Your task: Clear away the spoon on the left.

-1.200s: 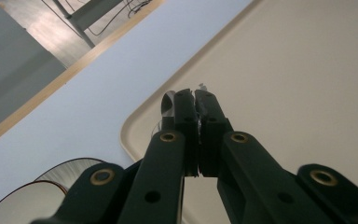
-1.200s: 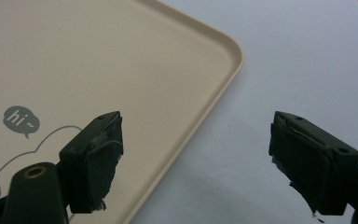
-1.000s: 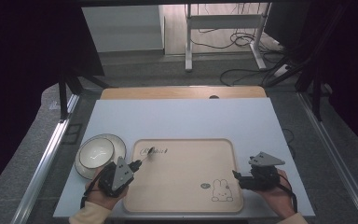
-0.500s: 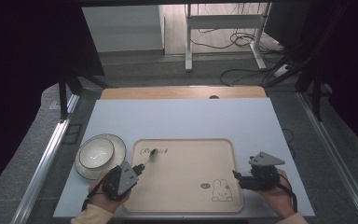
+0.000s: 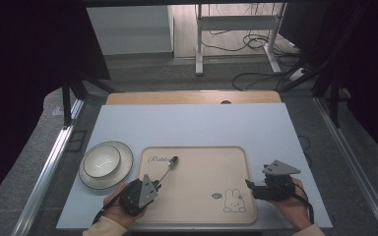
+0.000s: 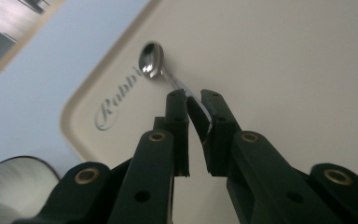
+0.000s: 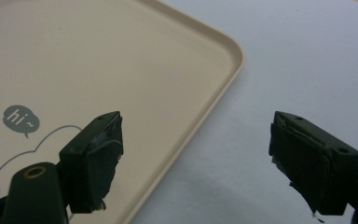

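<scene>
Lying on the tray (image 5: 197, 196) at lower centre of the high view: spoon (image 5: 169, 167) near its upper-left corner, with bowl (image 5: 101, 161) on plate (image 5: 123, 174) just left.

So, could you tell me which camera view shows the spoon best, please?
The left gripper view: the spoon lies close up on the tray, bowl shiny, handle running between the left gripper jaws. The high view shows the spoon small, near the tray's far left corner. The right gripper view looks at another tray corner.

Left claw (image 5: 159, 185) at spoon (image 5: 167, 168) handle on tray (image 5: 202, 216) (bowl (image 5: 101, 161) beside it).
</scene>
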{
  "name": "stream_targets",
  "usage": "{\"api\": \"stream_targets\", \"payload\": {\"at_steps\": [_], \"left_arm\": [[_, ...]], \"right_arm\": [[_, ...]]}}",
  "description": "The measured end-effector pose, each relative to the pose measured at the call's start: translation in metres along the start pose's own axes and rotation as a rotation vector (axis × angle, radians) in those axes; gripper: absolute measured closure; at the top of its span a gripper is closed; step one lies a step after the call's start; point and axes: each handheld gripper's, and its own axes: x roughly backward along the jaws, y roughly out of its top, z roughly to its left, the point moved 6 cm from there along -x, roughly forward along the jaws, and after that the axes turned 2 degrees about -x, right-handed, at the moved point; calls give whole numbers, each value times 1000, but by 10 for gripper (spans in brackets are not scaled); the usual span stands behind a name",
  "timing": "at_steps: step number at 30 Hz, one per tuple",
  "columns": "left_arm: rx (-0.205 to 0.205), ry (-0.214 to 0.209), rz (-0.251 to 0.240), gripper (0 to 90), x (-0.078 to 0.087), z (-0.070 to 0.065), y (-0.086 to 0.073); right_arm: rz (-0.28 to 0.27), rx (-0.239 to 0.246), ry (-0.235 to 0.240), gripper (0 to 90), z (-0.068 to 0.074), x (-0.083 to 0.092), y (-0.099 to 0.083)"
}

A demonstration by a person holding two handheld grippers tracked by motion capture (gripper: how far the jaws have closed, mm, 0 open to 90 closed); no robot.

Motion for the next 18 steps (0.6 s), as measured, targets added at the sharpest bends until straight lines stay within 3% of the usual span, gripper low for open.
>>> {"api": "stream_targets", "payload": {"at_steps": [1,3,7,10,12,15,18], "left_arm": [[0,0,0,821,0,0,0],[15,-41,20,808,-4,-2,-3],[72,-113,57,776,-11,-2,-9],[105,-167,76,701,-15,-3,-14],[117,-174,76,543,-14,-3,-14],[173,-167,71,276,-12,3,-12],[191,-160,63,209,-10,5,-12]], "right_arm": [[0,0,0,178,0,0,0],[1,1,1,178,0,0,0],[2,0,1,178,0,0,0],[6,3,2,178,1,0,-1],[5,4,3,178,1,-1,0],[-3,-1,-3,179,0,1,0],[-15,-6,-7,181,-1,2,1]]}}
